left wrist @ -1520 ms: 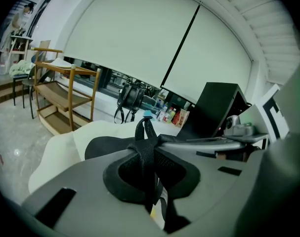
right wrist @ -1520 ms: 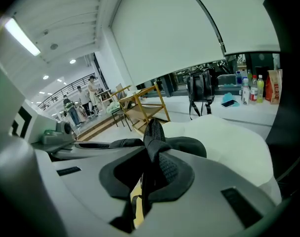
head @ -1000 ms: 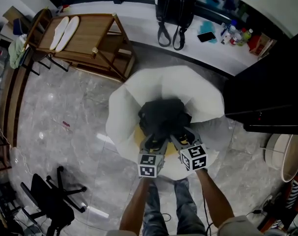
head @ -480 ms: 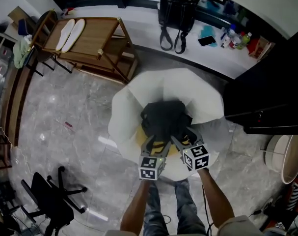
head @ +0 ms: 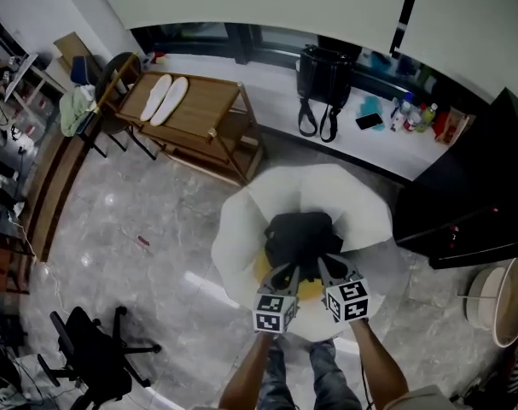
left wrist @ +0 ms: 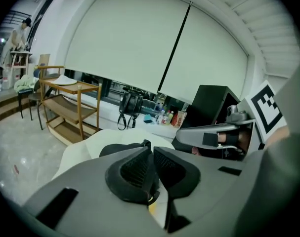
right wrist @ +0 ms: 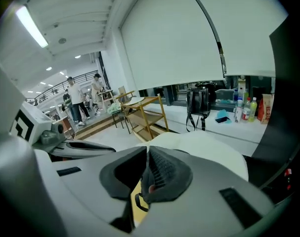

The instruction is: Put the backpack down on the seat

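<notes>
1. The left gripper [left wrist: 153,154] has its fingers pressed together, and a thin black strap loops out under them. The right gripper [right wrist: 146,169] looks the same, with its fingers closed on a strap and a small reddish bit at the pads. Both seem clamped on the backpack's straps.
2. Just beyond the fingers, the backpack [head: 301,236] rests on the white seat [head: 241,237], in its hollow middle.
3. Since a second ago, the backpack, seat and both grippers have slid lower and to the right in the head view. More wall [head: 267,2] shows at the top. The grippers keep the same place at the backpack's near edge. I judge that the head moved, not the load: the backpack is already down, and only letting go is left.
4. A yellow patch [head: 311,289] below the fingers is mostly covered. I cannot tell whether it belongs to the backpack or the seat.
5. Far beyond the fingers, a wooden shelf [head: 199,118] and a black bag [head: 323,79] on the bench [head: 276,92] stand well apart from the seat.
</notes>
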`<state>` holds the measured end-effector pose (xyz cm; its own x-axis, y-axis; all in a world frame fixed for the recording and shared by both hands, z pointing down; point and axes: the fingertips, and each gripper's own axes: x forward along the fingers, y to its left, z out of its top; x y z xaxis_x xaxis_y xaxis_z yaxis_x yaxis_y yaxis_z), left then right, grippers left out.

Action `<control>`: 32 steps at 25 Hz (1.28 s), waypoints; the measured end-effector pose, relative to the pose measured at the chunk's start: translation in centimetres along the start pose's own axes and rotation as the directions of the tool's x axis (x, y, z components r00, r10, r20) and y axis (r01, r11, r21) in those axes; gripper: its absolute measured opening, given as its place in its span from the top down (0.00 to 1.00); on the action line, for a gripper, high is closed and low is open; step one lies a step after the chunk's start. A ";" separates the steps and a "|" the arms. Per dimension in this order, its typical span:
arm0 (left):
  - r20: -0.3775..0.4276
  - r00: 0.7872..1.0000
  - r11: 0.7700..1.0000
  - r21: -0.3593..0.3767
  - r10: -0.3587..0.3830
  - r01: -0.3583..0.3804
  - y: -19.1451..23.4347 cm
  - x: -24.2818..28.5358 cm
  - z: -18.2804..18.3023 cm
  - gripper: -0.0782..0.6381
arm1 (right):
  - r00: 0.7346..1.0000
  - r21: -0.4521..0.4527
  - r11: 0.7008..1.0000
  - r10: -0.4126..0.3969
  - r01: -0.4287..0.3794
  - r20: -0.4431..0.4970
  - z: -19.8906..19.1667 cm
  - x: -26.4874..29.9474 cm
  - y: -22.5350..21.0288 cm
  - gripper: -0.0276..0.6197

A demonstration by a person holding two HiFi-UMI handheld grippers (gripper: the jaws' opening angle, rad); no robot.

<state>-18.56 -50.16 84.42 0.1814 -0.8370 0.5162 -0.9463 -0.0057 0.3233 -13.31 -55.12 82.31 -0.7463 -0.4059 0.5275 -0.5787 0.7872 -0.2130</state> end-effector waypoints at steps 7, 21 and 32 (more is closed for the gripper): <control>0.062 0.998 1.000 -0.007 -0.013 0.013 -3.6 -4.0 3.0 0.85 | 0.998 -0.040 0.998 0.040 -0.038 0.048 2.9 -4.2 3.0 0.91; 0.229 0.973 0.999 0.034 -0.022 0.015 -11.3 -12.2 10.4 0.85 | 0.964 -0.151 0.988 0.078 -0.040 0.253 11.8 -15.3 6.6 0.91; 0.393 0.919 0.993 0.111 -0.018 -0.028 -17.3 -19.5 16.5 0.85 | 0.920 -0.209 0.978 0.104 -0.024 0.378 15.9 -23.0 8.5 0.91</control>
<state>-10.15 -42.76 55.63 0.0783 -0.9845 0.1571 -0.9749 -0.0427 0.2185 -6.31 -46.49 55.34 -0.8709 -0.4673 0.1526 -0.4789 0.8765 -0.0493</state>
